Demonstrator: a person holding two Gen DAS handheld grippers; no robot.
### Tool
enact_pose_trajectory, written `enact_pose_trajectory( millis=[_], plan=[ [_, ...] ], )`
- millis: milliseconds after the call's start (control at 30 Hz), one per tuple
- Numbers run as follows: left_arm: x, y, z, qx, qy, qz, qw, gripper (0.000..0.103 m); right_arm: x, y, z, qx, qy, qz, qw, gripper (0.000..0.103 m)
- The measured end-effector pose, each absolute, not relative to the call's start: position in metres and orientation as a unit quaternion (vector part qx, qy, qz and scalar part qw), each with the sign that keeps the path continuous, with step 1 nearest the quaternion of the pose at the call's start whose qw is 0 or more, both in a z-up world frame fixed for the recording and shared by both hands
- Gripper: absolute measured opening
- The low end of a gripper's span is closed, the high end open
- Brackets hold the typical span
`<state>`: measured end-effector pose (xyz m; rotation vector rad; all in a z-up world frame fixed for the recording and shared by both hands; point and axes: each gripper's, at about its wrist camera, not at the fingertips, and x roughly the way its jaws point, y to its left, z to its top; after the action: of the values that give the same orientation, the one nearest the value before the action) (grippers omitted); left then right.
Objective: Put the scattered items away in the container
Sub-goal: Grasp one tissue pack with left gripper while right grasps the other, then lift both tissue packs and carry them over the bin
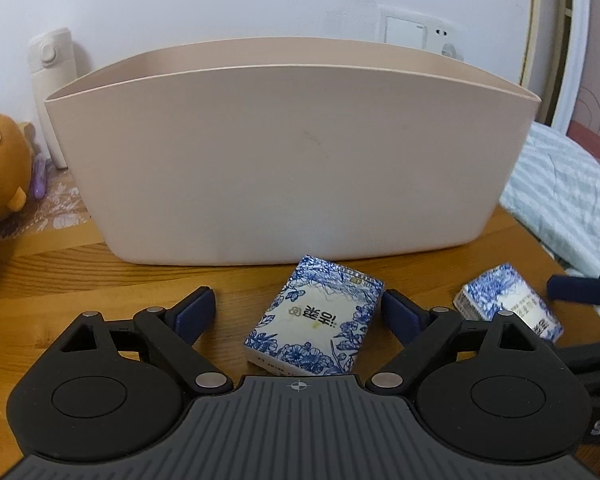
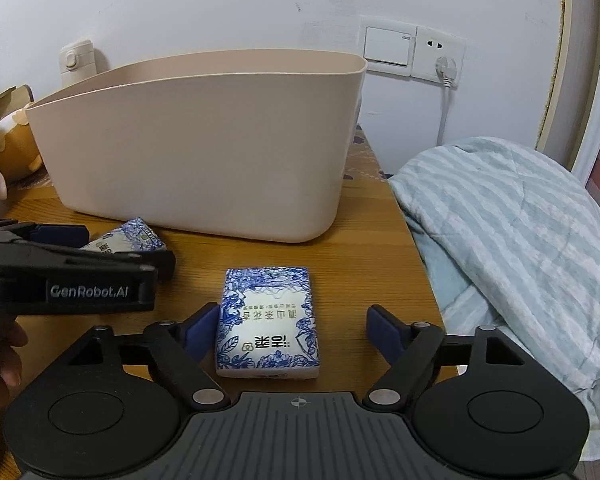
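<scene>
A tall beige plastic container (image 1: 204, 168) stands on the wooden table (image 1: 60, 280); it also shows in the right wrist view (image 2: 204, 160). Two blue-and-white floral tissue packs lie flat in front of it. My left gripper (image 1: 296, 312) is open with one pack (image 1: 312, 320) between its fingers, apart from both pads. My right gripper (image 2: 290, 332) is open around the other pack (image 2: 268, 324), whose left side sits at the left pad. The left gripper's side (image 2: 68, 276) and its pack (image 2: 128, 238) show in the right wrist view. The right pack (image 1: 508, 308) shows in the left wrist view.
A striped blue-white blanket (image 2: 520, 240) lies past the table's right edge. A cream flask (image 1: 52, 80) stands behind the container at left, beside a brown plush toy (image 1: 4, 172). A wall socket with a plug (image 2: 440, 60) is behind.
</scene>
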<state>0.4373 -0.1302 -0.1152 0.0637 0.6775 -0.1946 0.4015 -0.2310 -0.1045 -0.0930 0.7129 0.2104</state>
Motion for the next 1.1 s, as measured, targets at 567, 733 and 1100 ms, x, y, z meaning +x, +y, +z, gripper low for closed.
enact_pose_trajectory(
  millis=[567, 733, 1100],
  plan=[
    [0.434, -0.116, -0.112, 0.040, 0.324, -0.109, 0.939, 0.046, 0.395, -0.222, -0.102, -0.039, 0.344, 0.116, 0.931, 0.042],
    [0.423, -0.116, -0.108, 0.040, 0.320, -0.108, 0.940, 0.046, 0.390, -0.223, -0.100, -0.023, 0.344, 0.127, 0.930, 0.042],
    [0.384, -0.107, -0.075, 0.061, 0.290, -0.124, 0.947, 0.046, 0.373, -0.220, -0.069, -0.030, 0.318, 0.128, 0.939, 0.042]
  ],
)
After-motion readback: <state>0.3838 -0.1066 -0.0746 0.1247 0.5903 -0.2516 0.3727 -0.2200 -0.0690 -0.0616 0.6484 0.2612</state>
